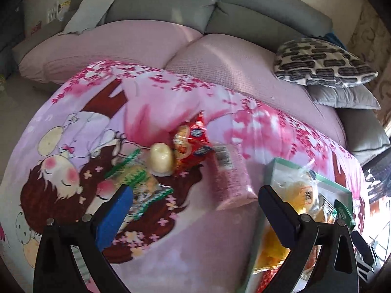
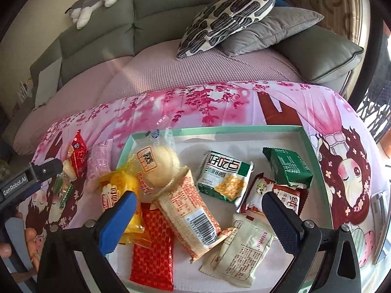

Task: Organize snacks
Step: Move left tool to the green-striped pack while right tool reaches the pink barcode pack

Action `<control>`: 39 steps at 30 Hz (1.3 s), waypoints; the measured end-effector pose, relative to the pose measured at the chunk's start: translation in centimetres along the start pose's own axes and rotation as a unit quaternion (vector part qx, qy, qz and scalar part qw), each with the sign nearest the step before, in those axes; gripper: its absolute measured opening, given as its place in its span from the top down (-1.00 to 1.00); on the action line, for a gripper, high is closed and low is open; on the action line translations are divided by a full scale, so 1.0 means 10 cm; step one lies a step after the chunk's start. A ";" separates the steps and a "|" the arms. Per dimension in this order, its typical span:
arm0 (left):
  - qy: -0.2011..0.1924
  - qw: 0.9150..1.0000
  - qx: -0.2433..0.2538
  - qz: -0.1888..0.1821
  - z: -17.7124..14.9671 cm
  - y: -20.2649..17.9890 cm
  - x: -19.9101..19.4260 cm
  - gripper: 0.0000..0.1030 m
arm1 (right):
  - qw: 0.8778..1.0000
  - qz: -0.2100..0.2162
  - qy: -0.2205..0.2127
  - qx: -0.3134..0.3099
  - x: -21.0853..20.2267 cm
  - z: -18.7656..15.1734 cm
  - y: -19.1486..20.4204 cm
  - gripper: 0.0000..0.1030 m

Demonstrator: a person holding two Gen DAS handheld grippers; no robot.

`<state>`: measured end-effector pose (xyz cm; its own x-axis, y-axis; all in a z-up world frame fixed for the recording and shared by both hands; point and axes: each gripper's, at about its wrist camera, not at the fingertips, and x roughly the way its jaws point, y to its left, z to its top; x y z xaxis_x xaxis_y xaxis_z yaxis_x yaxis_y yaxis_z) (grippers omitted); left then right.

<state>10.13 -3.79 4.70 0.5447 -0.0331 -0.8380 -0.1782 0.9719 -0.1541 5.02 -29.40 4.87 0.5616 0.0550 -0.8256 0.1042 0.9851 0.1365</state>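
Tray [image 2: 309, 146]: shallow, green-rimmed box on the cartoon-print cloth [image 2: 220, 102]; landmark for all entries below.
Snacks inside tray: wrapped bun [image 2: 158, 166] at its far left corner; long barcoded pack [image 2: 188, 210] in the middle; white-and-green pack [image 2: 223, 178] just right of that; dark green pack [image 2: 287, 167] toward the right wall; red patterned pack [image 2: 154, 249] and pale sachet [image 2: 240, 251] at the near edge.
Snacks outside tray: red pack [image 1: 193, 141], cream jelly cup [image 1: 161, 157], green-striped pack [image 1: 136, 180] and pink pack [image 1: 227, 178], all on the cloth left of the tray.
Right gripper [image 2: 199, 222]: above the tray, jaws spread wide, nothing between them.
Left gripper [image 1: 195, 207]: over the cloth just left of the tray, jaws spread wide, released.
Sofa [image 2: 97, 48]: behind the tray; patterned cushion [image 2: 229, 14] lies on it.
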 end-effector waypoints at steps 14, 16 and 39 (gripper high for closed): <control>-0.010 0.992 -0.091 0.089 0.12 1.01 -0.07 -0.98 | 0.997 0.056 0.004 -0.062 0.00 -0.08 0.55 -1.00; -0.011 0.991 -0.099 0.089 0.12 1.07 -0.07 -0.98 | 0.996 0.063 0.004 -0.067 0.01 -0.09 0.60 -1.00; 0.051 0.992 -0.114 0.018 0.17 1.05 0.40 -0.98 | 0.985 0.089 -0.010 -0.146 0.31 0.17 1.35 -0.77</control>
<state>11.87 6.72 0.63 0.4504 -0.0335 -0.8922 -0.3841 0.8948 -0.2275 9.61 -16.20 5.10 0.5663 0.2312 -0.7911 -0.2358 0.9652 0.1132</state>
